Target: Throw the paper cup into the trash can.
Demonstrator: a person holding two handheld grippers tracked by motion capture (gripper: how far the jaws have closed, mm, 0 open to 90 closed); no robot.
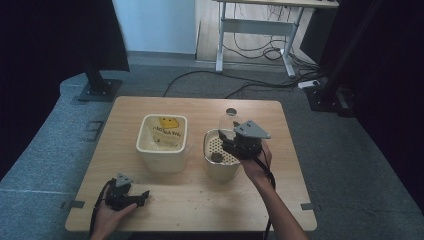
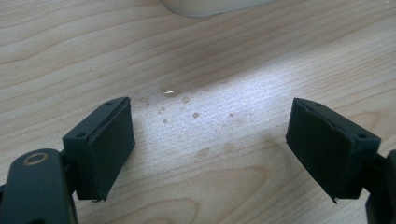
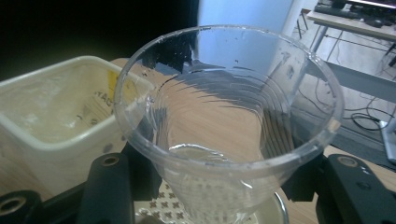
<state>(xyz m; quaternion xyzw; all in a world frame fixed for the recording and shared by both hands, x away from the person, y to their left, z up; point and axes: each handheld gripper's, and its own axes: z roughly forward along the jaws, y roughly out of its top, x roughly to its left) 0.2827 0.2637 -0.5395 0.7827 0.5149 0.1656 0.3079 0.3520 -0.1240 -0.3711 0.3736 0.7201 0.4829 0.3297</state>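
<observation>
clear cup (image 3: pixel 229 126) in right claw (image 3: pixel 224 186)

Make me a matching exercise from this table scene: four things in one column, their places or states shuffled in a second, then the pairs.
1. clear plastic cup
2. left gripper
3. square white tub
4. round container

A. holds a perforated insert
B. open, low over the bare wood
C. holds a bag with yellow print
D. clamped between the right gripper's jaws

Pairs: 1-D, 2-B, 3-C, 4-A
</observation>
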